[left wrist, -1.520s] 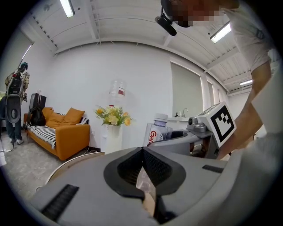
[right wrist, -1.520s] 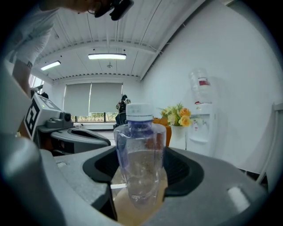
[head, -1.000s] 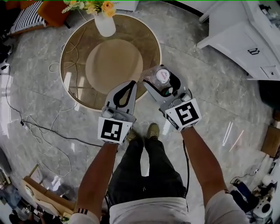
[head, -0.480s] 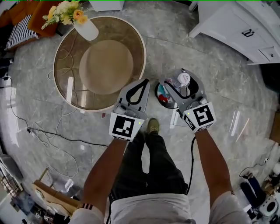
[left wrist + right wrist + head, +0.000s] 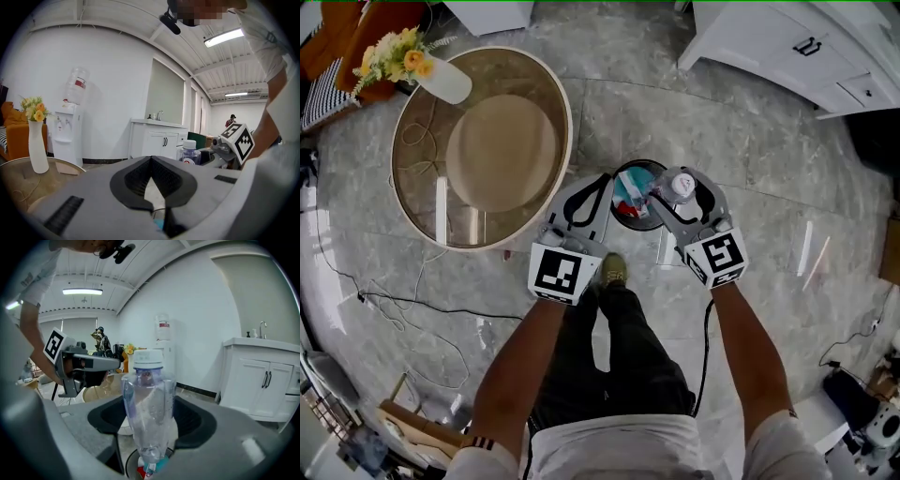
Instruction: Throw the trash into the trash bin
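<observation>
A clear plastic bottle [image 5: 678, 186] with a white cap stands upright between the jaws of my right gripper [image 5: 673, 192], which is shut on it. In the right gripper view the bottle [image 5: 149, 404] fills the middle, with the bin [image 5: 136, 466] showing below it. The round black trash bin [image 5: 628, 217] stands on the floor and holds colourful trash. The bottle hangs over the bin's right rim. My left gripper [image 5: 602, 180] is shut and empty, its tips at the bin's left rim; the left gripper view shows its tips [image 5: 151, 158] touching.
A round glass table [image 5: 539, 103] with a vase of flowers [image 5: 441, 80] stands to the left. White cabinets [image 5: 769, 42] are at the upper right. Cables [image 5: 384, 291] trail over the marble floor at the left. The person's shoe [image 5: 612, 270] is just below the bin.
Both grippers have moved from the table's edge to the trash bin. The bottle, still held, now hangs over the bin's right rim. The left gripper stays shut and empty.
</observation>
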Demonstrator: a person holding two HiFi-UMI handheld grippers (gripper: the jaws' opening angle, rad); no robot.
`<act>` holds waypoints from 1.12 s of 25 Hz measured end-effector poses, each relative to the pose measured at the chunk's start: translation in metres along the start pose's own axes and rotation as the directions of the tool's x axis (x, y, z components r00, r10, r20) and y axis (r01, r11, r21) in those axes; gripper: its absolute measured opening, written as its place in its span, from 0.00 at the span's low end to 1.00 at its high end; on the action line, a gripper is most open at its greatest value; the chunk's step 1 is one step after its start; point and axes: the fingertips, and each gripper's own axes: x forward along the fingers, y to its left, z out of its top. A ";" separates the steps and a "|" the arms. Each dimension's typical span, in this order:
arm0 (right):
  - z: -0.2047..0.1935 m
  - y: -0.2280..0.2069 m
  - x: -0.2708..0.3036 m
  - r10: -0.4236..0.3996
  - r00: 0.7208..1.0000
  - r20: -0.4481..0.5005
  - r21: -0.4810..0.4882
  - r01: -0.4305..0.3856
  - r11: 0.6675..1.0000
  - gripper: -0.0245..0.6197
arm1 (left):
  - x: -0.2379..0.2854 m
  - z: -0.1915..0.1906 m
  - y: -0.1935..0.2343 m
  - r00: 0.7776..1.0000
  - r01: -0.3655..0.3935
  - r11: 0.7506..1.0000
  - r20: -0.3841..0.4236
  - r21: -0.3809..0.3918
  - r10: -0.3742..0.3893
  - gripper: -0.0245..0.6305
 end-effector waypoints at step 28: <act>-0.035 0.007 0.019 0.076 0.991 -0.106 0.013 -0.075 0.997 0.42 | 0.005 -0.018 0.005 0.999 -0.030 1.000 -0.032 0.008 0.030 0.04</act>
